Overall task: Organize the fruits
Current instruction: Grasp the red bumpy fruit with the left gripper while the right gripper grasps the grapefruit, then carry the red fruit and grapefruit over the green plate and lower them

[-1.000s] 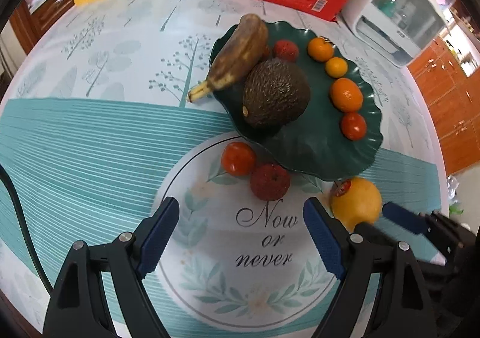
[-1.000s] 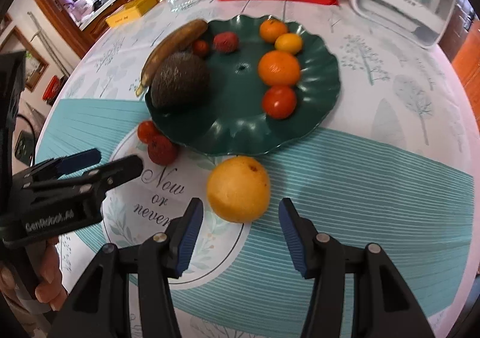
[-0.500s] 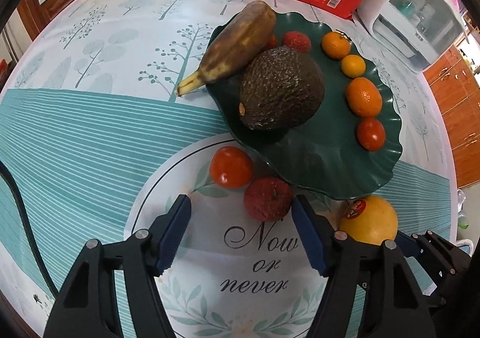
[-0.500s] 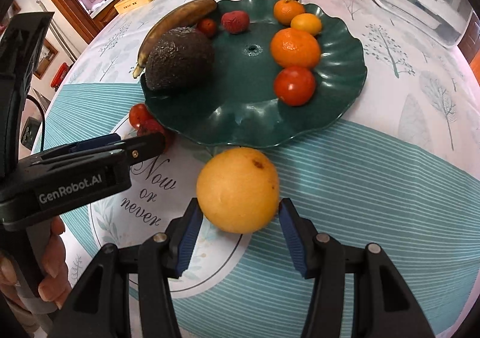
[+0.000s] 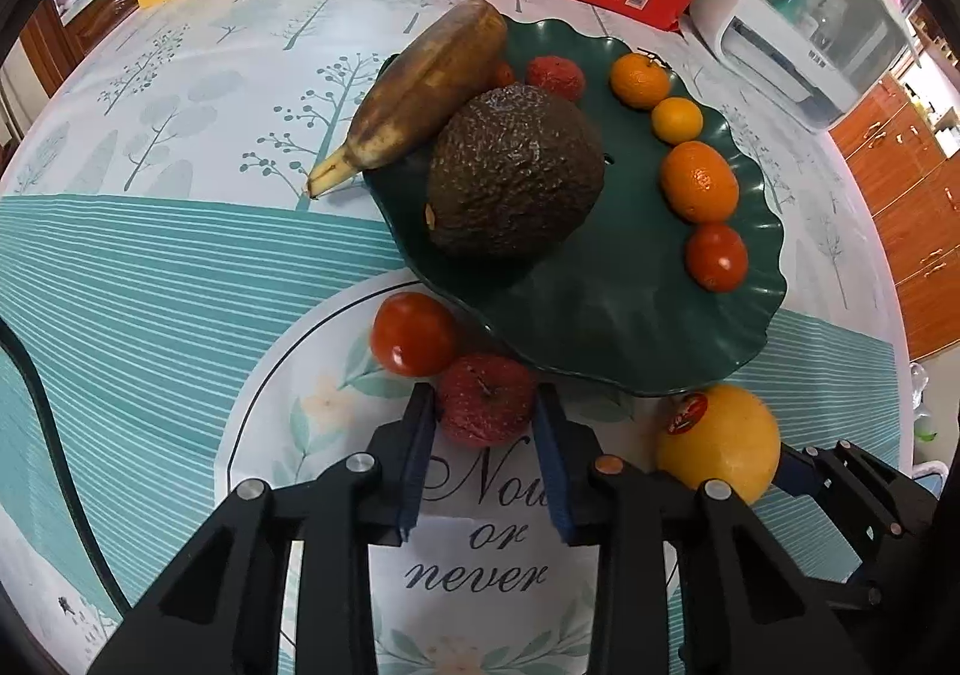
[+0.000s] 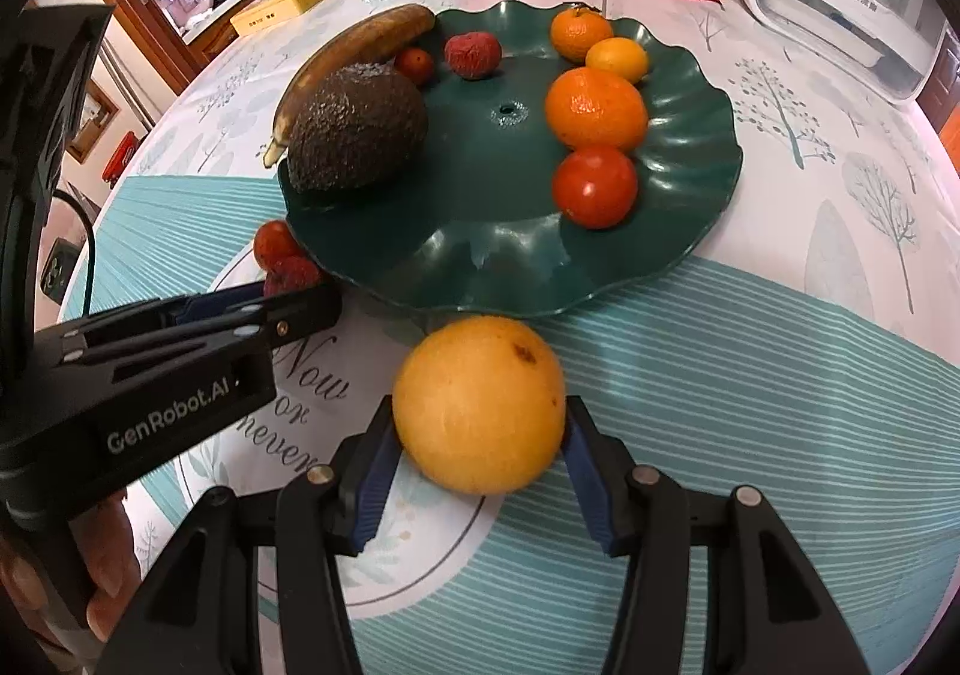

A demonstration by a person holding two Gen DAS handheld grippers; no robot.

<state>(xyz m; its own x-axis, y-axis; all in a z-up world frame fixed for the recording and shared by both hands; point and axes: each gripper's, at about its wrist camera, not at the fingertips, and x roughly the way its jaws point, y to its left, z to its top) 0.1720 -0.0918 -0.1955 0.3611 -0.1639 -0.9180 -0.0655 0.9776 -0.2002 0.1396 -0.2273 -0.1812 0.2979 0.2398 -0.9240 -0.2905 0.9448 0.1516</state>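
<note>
Left gripper point(image 5: 485, 405) was closing, pads against a bumpy red lychee point(image 5: 486, 399) lying on the tablecloth point(image 5: 180, 279) by the wavy green plate point(image 5: 630, 327). Right gripper point(image 6: 480, 423) clamped the smooth yellow-orange grapefruit point(image 6: 480, 405). Only the left view showed its red sticker point(image 5: 687, 414); only the right showed "GenRobot.AI".

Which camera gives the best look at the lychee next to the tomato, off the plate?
The left wrist view: the lychee sits whole between the closing left gripper pads, beside the tomato. In the right wrist view only a sliver of it shows above the left gripper, near the green plate.
</note>
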